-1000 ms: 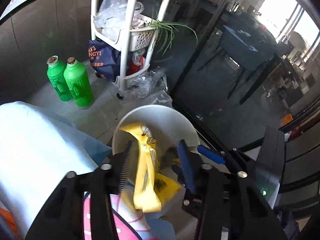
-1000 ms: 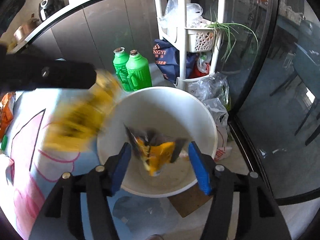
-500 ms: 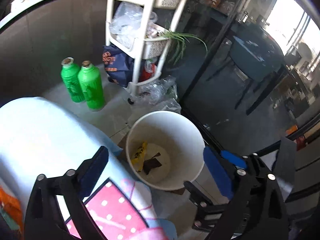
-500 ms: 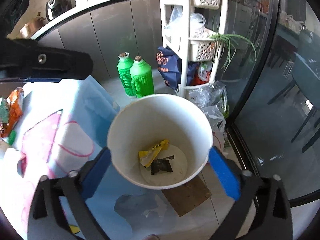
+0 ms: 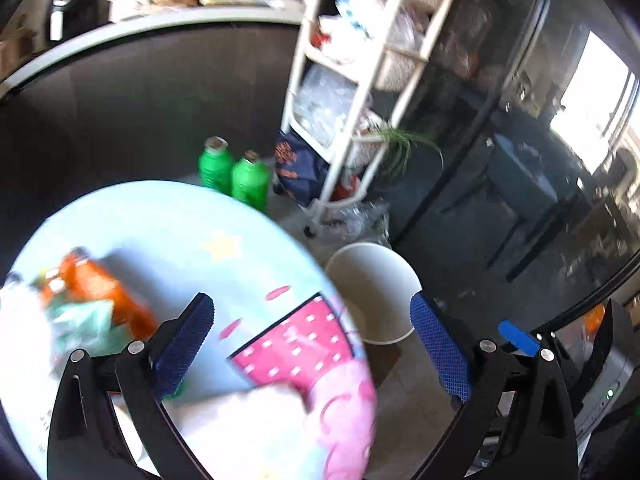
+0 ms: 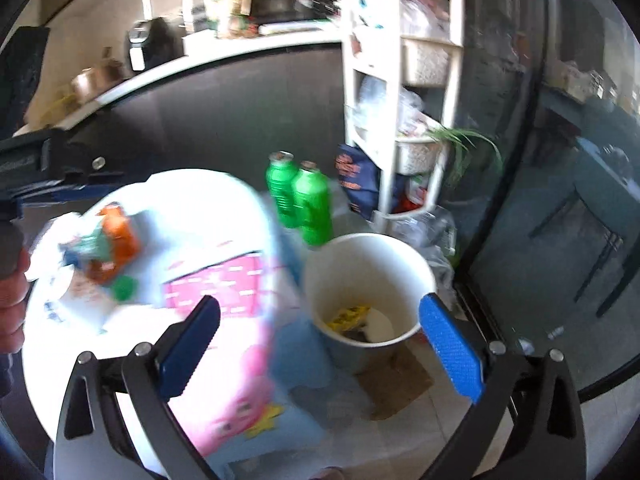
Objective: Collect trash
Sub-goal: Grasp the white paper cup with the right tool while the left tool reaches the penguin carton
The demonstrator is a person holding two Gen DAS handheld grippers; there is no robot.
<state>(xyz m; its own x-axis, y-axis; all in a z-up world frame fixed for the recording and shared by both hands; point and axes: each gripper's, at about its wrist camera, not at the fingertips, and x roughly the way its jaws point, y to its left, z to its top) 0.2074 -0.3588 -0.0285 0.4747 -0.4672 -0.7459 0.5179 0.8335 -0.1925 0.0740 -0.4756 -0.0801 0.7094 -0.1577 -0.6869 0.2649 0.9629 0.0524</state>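
A: How do the two grippers stand?

B: The left gripper [image 5: 310, 316] has its blue fingers [image 5: 438, 344] spread wide with nothing between them. The right gripper [image 6: 320, 320] is the same, spread wide and empty.

A: Where is the trash?

B: A yellow wrapper [image 6: 347, 315] and a dark scrap [image 6: 357, 334] lie at the bottom of the white bucket [image 6: 400, 248], which stands on the floor just beside the table [image 6: 192, 200]. More litter sits on the table's patterned cloth: an orange packet [image 5: 98, 292] in a blurred heap with greenish and white scraps.

A: What surrounds the bucket?

B: Two green bottles [image 6: 300, 200] stand behind it, near a white shelf rack [image 6: 380, 120]. A brown piece of cardboard [image 6: 396, 384] lies under the bucket's near edge. A hand [image 6: 12, 304] shows at the far left of the right wrist view.
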